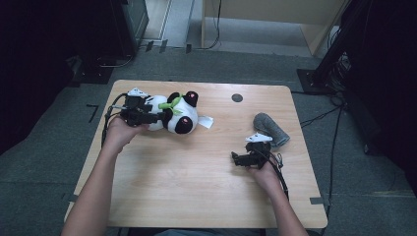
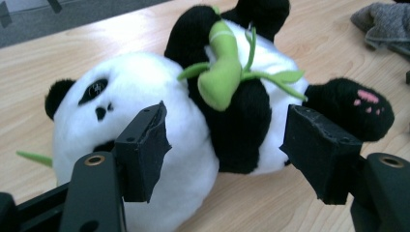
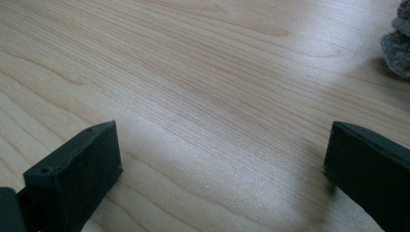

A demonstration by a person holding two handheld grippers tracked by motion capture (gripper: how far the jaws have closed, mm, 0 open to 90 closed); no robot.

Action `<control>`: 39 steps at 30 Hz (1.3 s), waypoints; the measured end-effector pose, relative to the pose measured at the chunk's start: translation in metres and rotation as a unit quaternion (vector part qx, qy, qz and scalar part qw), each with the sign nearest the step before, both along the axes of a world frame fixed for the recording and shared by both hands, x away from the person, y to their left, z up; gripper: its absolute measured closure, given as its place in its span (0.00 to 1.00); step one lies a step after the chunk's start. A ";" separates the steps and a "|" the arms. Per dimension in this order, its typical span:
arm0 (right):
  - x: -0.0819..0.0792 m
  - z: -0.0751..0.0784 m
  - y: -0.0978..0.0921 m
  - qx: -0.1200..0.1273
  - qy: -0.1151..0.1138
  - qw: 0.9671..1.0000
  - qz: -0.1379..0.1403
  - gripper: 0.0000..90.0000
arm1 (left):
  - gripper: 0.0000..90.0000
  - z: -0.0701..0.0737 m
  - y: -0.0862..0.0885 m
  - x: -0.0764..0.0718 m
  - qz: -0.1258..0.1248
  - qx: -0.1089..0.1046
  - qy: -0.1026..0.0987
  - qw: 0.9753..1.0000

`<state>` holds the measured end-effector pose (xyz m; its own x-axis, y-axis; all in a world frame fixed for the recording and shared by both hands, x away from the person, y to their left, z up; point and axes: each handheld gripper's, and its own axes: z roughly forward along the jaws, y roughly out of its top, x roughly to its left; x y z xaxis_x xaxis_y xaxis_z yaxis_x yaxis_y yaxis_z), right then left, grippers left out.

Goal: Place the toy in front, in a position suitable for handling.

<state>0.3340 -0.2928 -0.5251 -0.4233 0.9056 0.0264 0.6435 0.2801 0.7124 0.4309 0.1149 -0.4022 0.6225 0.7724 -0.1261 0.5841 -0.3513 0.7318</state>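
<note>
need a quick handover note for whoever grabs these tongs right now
Left tongs: open, jaws either side of the plush panda, one jaw against its white head; not closed on it yet.
Right tongs: open, holding nothing, low over bare table.
Panda lies on its back at the far left of the table; grey cloth sits just beyond the right tongs.
Done: left tongs lined up on the panda.
Left: probably close and lift it; the cloth is untouched.

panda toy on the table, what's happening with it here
A person holds a claw in each hand. The left claw is open, its jaws on either side of the black and white plush panda lying on the light wooden table. The right claw is open over bare wood near a grey fabric piece.
</note>
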 end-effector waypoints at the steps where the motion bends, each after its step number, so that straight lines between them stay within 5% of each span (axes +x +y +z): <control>1: 0.000 0.000 0.000 0.000 0.000 1.000 0.000 0.00 | 0.36 0.001 -0.001 0.001 0.001 -0.002 0.000 1.000; 5: 0.000 0.000 0.000 0.000 0.000 1.000 0.000 0.00 | 0.39 0.007 -0.006 0.003 -0.003 -0.026 -0.010 1.000; 8: 0.000 0.000 0.000 0.000 0.000 1.000 0.000 0.00 | 0.38 0.010 -0.014 0.007 -0.009 -0.006 -0.019 1.000; 11: 0.000 0.000 0.000 0.000 0.000 1.000 0.000 0.00 | 0.38 0.011 -0.019 0.009 -0.011 -0.018 -0.032 0.999; 13: 0.000 0.000 0.000 0.000 0.000 1.000 0.000 0.00 | 0.38 0.008 -0.021 0.013 -0.012 -0.014 -0.024 1.000; 14: 0.000 0.000 0.000 0.000 0.000 1.000 0.000 0.00 | 0.38 0.003 -0.024 0.015 -0.012 0.005 -0.017 1.000; 24: 0.000 0.000 0.000 0.000 0.001 1.000 0.000 0.00 | 0.38 -0.018 -0.035 0.020 -0.017 0.019 -0.012 1.000; 28: 0.000 0.000 0.000 0.001 0.001 1.000 -0.001 0.00 | 0.43 -0.027 -0.031 0.019 -0.010 -0.008 -0.024 1.000; 36: -0.001 0.000 0.000 0.001 0.002 1.000 -0.002 0.00 | 0.52 -0.031 -0.032 0.016 -0.015 0.007 -0.045 0.999; 39: -0.001 0.000 0.000 0.001 0.002 1.000 -0.002 0.00 | 0.60 -0.033 -0.030 0.016 -0.012 -0.017 -0.035 0.999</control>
